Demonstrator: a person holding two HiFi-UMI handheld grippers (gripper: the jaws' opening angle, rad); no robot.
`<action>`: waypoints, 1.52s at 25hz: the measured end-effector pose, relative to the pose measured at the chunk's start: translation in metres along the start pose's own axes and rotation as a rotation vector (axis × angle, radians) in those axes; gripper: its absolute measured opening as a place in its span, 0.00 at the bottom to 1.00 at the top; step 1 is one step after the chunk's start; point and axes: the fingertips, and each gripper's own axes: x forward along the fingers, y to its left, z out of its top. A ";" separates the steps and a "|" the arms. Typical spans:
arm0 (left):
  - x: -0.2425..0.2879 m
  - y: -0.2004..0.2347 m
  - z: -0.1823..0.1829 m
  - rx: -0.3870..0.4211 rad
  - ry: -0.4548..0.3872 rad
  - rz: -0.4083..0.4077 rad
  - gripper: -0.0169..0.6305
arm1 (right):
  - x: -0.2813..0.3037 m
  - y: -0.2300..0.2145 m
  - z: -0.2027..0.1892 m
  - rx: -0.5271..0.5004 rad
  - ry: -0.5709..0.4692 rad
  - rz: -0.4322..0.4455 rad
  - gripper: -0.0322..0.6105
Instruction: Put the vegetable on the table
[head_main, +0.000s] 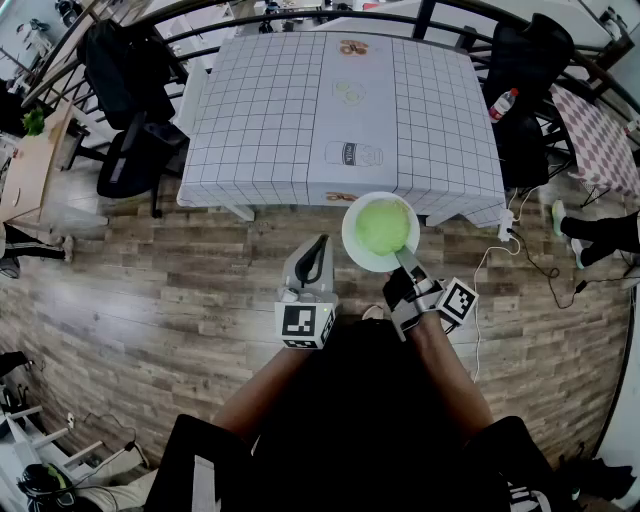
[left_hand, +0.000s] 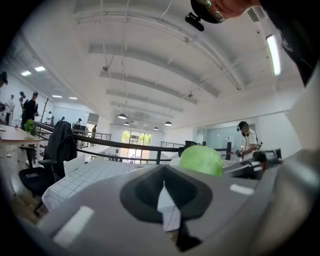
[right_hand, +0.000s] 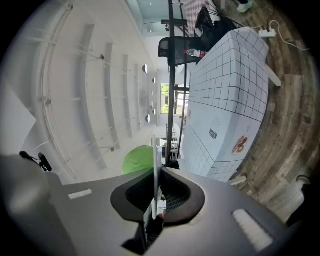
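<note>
A round green cabbage (head_main: 383, 226) lies on a white plate (head_main: 358, 255) held in the air just in front of the near edge of the table (head_main: 270, 110), which has a grid-pattern cloth. My right gripper (head_main: 405, 262) is shut on the plate's near rim; in the right gripper view the rim (right_hand: 155, 165) shows as a thin white edge between the jaws, with the cabbage (right_hand: 137, 159) beyond. My left gripper (head_main: 318, 248) is shut on nothing, just left of the plate. The left gripper view shows the cabbage (left_hand: 201, 160) to the right above the table (left_hand: 95, 175).
Black office chairs stand at the table's left (head_main: 130, 90) and back right (head_main: 525, 70), with a water bottle (head_main: 503, 104) beside the right one. A power strip with cable (head_main: 510, 225) lies on the wooden floor at the table's right corner. A black railing runs behind the table.
</note>
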 end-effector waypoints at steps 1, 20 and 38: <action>0.000 -0.003 0.000 -0.002 -0.001 -0.004 0.04 | -0.002 0.000 0.002 0.000 0.001 0.000 0.08; 0.013 -0.035 -0.005 0.037 -0.002 0.048 0.04 | -0.031 -0.009 0.037 -0.037 0.029 0.000 0.08; 0.018 -0.090 -0.012 0.059 -0.028 0.137 0.04 | -0.083 -0.022 0.075 -0.025 0.071 0.001 0.08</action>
